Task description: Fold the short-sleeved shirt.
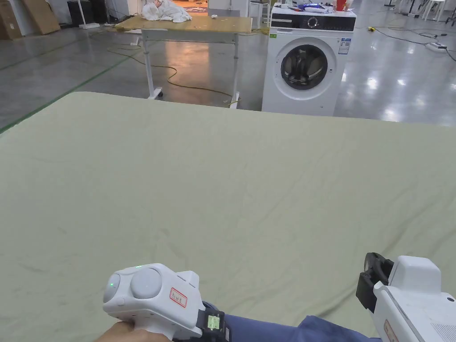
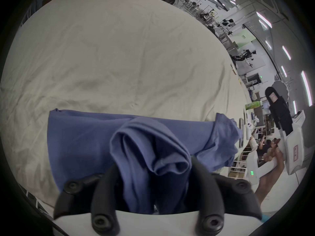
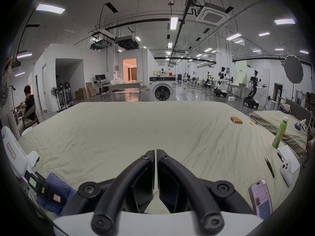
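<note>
A blue short-sleeved shirt (image 2: 81,137) lies in a folded band across the near edge of the pale green bed sheet (image 1: 222,178). My left gripper (image 2: 153,163) is shut on a thick bunch of it, and the cloth fills the space between the jaws. The head view shows that gripper's white body (image 1: 147,298) at the bottom left, with blue cloth (image 1: 289,331) just to its right. My right gripper (image 3: 156,150) is shut with nothing in it and hangs above the sheet, to the right of the shirt (image 3: 58,183). It also appears at the bottom right (image 1: 372,267).
On the right side of the bed lie a phone (image 3: 260,198), a white controller (image 3: 286,173), black tweezers (image 3: 269,167), a green bottle (image 3: 279,134) and several orange cylinders (image 3: 236,120). Beyond the far edge stand a washing machine (image 1: 307,67) and a table (image 1: 191,24).
</note>
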`<state>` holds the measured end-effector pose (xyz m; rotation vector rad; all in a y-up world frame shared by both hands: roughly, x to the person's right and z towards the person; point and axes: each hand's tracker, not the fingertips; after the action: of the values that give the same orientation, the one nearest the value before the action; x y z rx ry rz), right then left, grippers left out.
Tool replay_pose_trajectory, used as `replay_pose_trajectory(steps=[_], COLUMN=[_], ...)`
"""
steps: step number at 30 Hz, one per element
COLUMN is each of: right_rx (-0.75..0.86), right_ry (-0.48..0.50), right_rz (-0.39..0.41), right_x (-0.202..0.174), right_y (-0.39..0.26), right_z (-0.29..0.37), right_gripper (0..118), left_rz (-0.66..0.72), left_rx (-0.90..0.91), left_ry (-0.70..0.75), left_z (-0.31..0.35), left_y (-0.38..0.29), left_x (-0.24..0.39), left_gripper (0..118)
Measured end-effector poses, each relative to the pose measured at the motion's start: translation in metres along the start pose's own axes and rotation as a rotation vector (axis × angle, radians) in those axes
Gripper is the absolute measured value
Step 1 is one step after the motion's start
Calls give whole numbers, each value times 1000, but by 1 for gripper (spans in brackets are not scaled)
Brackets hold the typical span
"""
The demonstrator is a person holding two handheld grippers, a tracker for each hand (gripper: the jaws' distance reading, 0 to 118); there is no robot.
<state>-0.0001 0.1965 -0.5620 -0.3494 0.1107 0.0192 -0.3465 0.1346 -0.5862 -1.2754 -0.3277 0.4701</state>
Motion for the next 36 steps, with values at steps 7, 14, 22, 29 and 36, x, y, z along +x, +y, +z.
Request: replay_pose_trajectory(steps=[7, 14, 22, 29, 36], right_rx=[-1, -16, -37, -43, -41], right_ry=[-3, -1, -8, -9, 1], right_rz=[11, 3, 4, -6, -8], right_x=[2, 3, 4, 3, -2], right_y=[2, -1, -7, -10, -10], right_z=[1, 2, 1, 0, -1], right_gripper=[2, 2, 2, 1, 1], left_rz=[-13, -61, -197, -240, -207], left_rx=[90, 113, -73, -47, 4], left_ry=[-99, 48, -43, -63, -115], left_z=[50, 49, -3, -48, -41], left_y=[1, 5, -24, -43, -47], left_x=[-2, -17, 2, 18, 13], left_gripper=[35, 15, 12, 12, 11])
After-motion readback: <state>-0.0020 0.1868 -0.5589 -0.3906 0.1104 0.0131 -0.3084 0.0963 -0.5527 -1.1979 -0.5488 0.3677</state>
